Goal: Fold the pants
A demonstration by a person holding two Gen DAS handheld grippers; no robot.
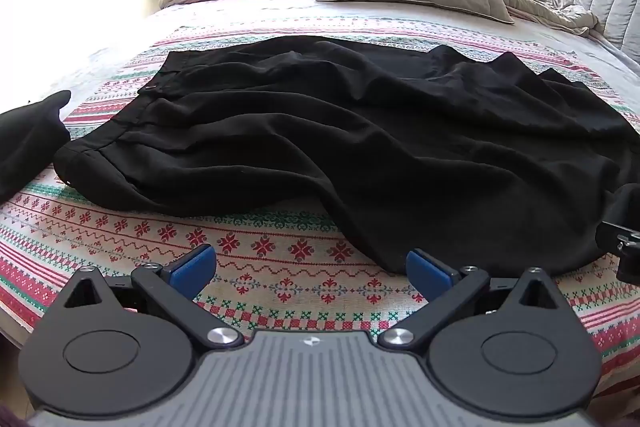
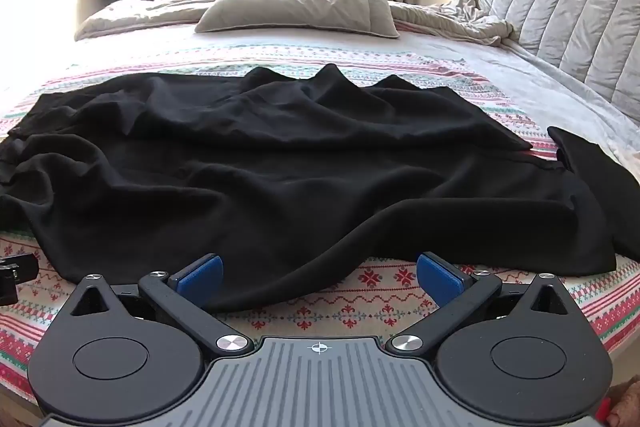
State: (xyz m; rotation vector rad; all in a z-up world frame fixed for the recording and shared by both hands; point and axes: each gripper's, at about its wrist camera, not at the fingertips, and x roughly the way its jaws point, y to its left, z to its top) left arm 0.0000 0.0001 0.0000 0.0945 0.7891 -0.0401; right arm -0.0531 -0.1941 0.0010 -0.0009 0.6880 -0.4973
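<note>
Pants [image 1: 320, 131] lie rumpled on bed cover [image 1: 280, 267] | I hold left gripper [image 1: 311, 269] and right gripper [image 2: 319, 277] wide apart, both empty

The left gripper [image 1: 311, 269] tilts downward with its jaws spread wide, the blue pads [image 1: 195, 265] holding nothing between them. The right gripper [image 2: 319, 277] tilts downward too, jaws equally wide and gripping nothing. Both hover side by side, apart from each other.
</note>
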